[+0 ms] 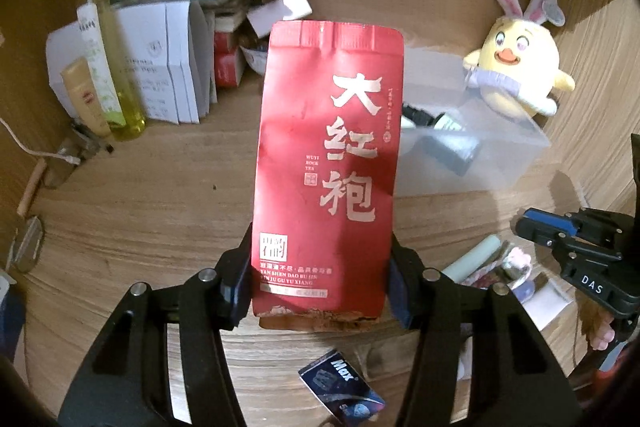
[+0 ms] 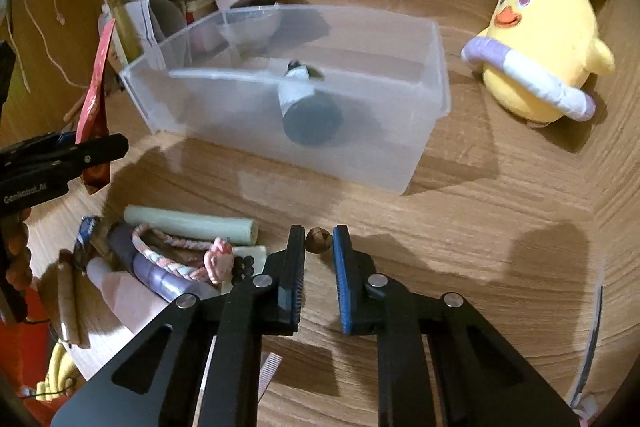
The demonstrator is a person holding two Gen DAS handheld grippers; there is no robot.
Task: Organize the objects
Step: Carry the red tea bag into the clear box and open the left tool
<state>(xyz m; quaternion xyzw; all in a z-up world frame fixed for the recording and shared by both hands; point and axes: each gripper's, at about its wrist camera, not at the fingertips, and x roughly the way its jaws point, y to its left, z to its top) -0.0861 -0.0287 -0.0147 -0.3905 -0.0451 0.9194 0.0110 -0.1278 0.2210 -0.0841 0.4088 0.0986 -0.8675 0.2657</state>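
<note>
My left gripper is shut on a red tea packet with white Chinese letters and holds it upright above the wooden table. The packet also shows edge-on in the right wrist view, left of the clear plastic bin. The bin holds a dark bottle with a white neck. My right gripper is low over the table with a small brown nut-like ball between its fingertips; contact is not clear.
A yellow chick plush with bunny ears stands right of the bin. A pile of tubes, a braided rope and a pale stick lies at left. Boxes, pens and a spray bottle crowd the back left. A blue sachet lies below.
</note>
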